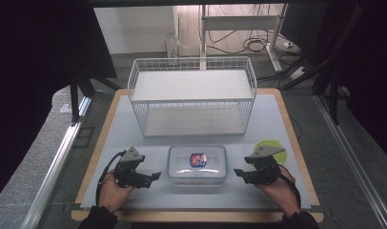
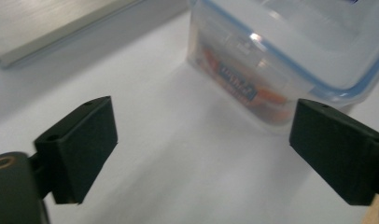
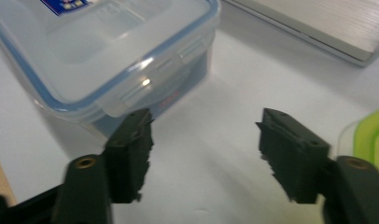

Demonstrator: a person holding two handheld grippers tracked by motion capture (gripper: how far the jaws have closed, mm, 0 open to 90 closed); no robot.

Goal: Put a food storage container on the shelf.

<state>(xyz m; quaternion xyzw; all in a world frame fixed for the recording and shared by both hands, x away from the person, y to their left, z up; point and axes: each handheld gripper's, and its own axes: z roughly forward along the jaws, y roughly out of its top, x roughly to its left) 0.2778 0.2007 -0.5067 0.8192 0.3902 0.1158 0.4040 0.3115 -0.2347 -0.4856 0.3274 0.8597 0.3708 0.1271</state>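
Observation:
A clear plastic food box (image 1: 197,164) with a blue-sealed lid and a blue label sits on the pale mat near the front of the table. My left gripper (image 1: 156,176) is open just left of the box, pointing at its side (image 2: 253,84); coloured packets show through the wall. My right gripper (image 1: 238,172) is open just right of the box (image 3: 108,60), its jaws wide apart near the lid's side latch. Neither gripper touches the box.
A white wire two-shelf rack (image 1: 192,95) stands behind the box, its base edge (image 3: 313,28) close by. A green-rimmed round lid (image 1: 272,150) lies at the right behind my right gripper. The wooden table edge (image 1: 196,215) runs along the front.

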